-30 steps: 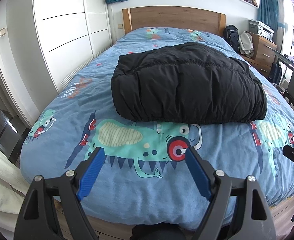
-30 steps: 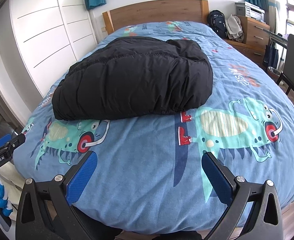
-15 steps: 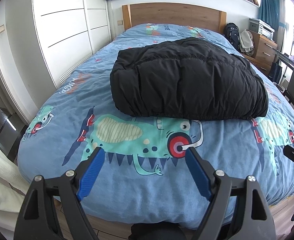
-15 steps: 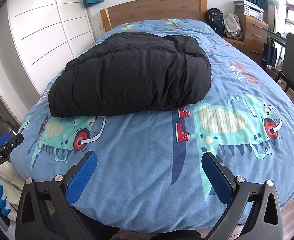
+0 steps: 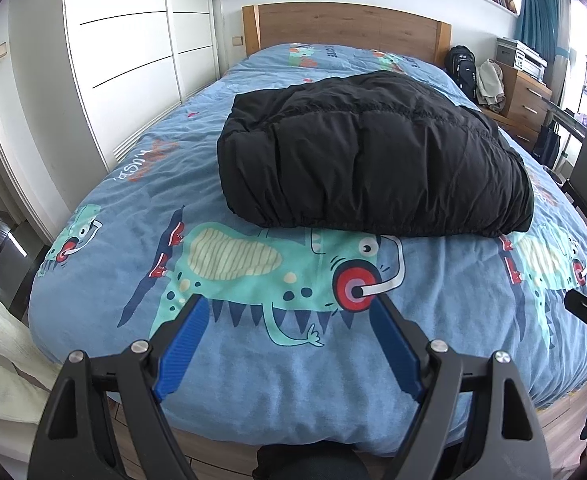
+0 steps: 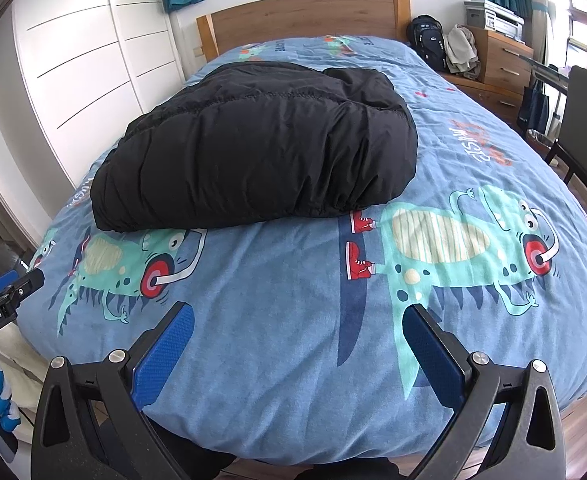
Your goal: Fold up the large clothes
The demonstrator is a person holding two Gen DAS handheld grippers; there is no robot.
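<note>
Bed (image 5: 105, 216), wooden headboard at the top centre of the frame, is filling most of both views; it is wearing a blue duvet cover (image 5: 293, 392) printed with green cartoon monsters. No boxes, baskets or other containers are showing on it.

Black puffer jacket (image 5: 373, 160), folded into a thick, rounded bundle, is lying on the cover in the middle of the left wrist view and in the centre-left of the right wrist view (image 6: 261, 148). Its gathered hem is facing the cameras and its near edge is overlapping the printed monsters. Nothing is touching it.

Left gripper (image 5: 289, 316), at the bottom centre of its frame, is hanging over the foot of the bed; its blue-padded fingers (image 5: 181, 344) are standing wide apart, holding nothing, well short of the jacket.

Right gripper (image 6: 299, 332), at the bottom centre of its frame, is likewise hovering over the foot end; its fingers (image 6: 161, 356) are spread wide with only bare cover between them.
</note>
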